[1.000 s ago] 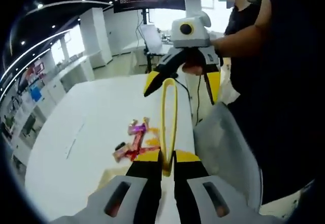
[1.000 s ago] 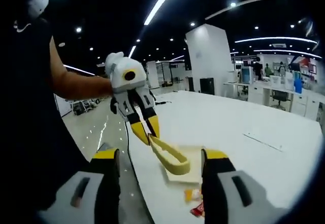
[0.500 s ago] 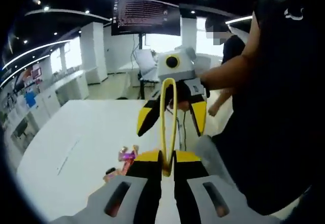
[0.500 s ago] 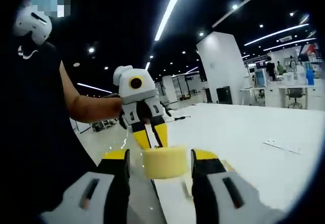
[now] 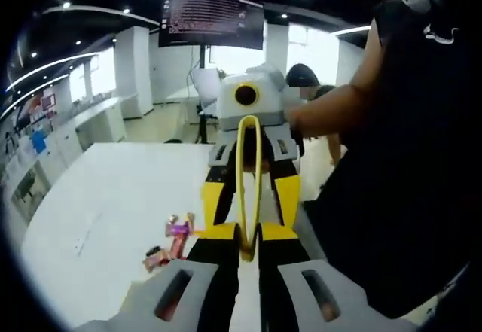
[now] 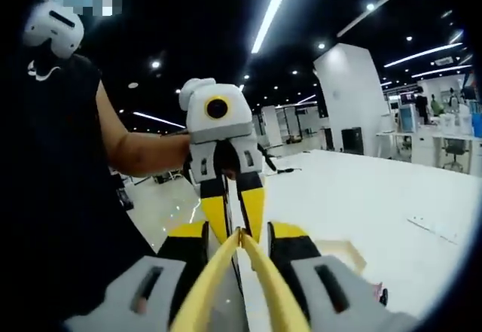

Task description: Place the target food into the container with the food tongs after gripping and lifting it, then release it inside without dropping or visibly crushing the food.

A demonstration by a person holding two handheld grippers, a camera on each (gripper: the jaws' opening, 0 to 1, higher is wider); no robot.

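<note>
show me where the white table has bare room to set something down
The white table is bare across its far and left stretch, beyond the pink and red wrapped snacks. It is crowded near the two grippers meeting around the yellow food tongs.

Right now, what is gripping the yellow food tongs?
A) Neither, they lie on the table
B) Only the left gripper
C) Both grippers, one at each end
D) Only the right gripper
C: the left gripper pinches one end of the yellow tongs, and the right gripper closes on the other end.
</note>
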